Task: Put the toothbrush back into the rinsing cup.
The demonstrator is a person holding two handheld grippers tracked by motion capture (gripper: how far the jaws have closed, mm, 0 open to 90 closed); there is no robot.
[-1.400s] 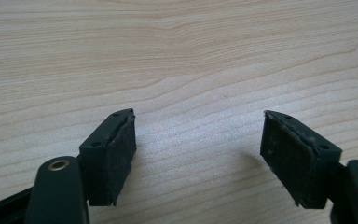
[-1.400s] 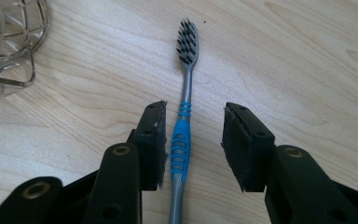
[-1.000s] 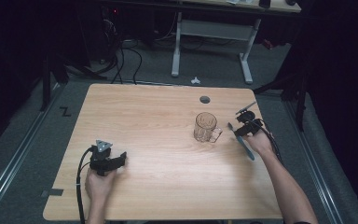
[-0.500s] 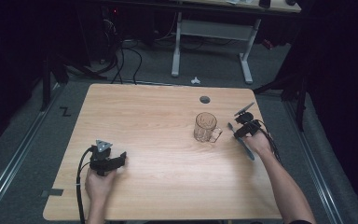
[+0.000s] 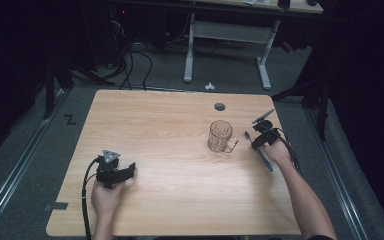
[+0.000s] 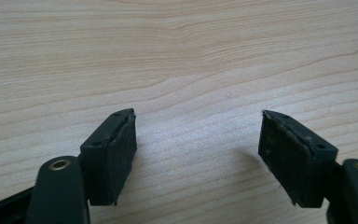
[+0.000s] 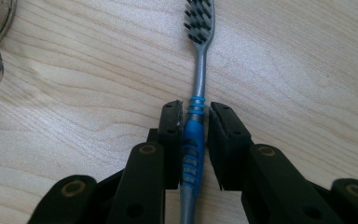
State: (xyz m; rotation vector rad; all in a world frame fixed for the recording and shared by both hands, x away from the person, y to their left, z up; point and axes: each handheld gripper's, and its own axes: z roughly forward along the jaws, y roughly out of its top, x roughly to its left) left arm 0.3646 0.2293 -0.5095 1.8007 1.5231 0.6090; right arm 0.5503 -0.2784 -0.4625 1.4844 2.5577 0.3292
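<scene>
Your right gripper [image 7: 195, 135] jaws just been closing, now pinching blue-grey plastic toothbrush [image 7: 196, 93] flat on table; lift next, clear glass mug [image 5: 221, 136] nearby. Left gripper [image 6: 198, 154] spread, idle.

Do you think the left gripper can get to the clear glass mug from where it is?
Probably yes. The left gripper sits open on the wooden table, and only bare wood lies between it and the clear glass mug. The right gripper, closing around the blue and grey toothbrush, is beyond the mug.
</scene>
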